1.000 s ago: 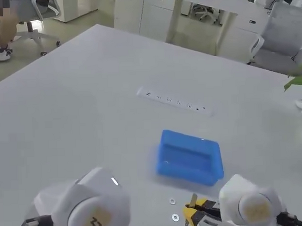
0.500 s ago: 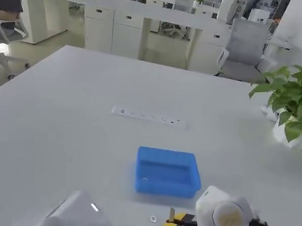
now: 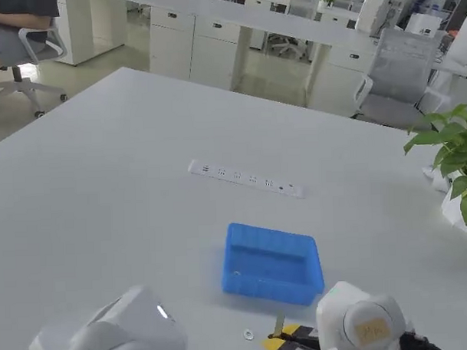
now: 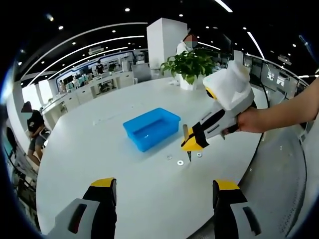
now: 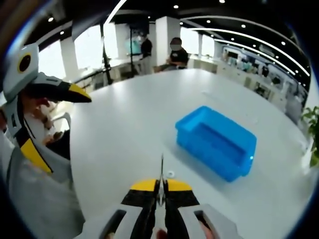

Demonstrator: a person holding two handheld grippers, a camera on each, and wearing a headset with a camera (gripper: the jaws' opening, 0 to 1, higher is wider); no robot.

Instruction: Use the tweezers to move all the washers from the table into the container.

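Our right gripper (image 5: 160,191) has its jaws clamped tight on the slim metal tweezers (image 5: 161,170). Their tip is just beside a small silver washer (image 5: 171,174) on the white desk (image 5: 124,129), near the blue plastic container (image 5: 219,164). We see our left gripper (image 4: 165,184) with jaws spread wide, empty.

On the table (image 3: 103,187) the container (image 3: 268,286) sat before me, power strip (image 3: 245,178) beyond it, washers (image 3: 248,334) nearer, beside my tweezers (image 5: 161,174).
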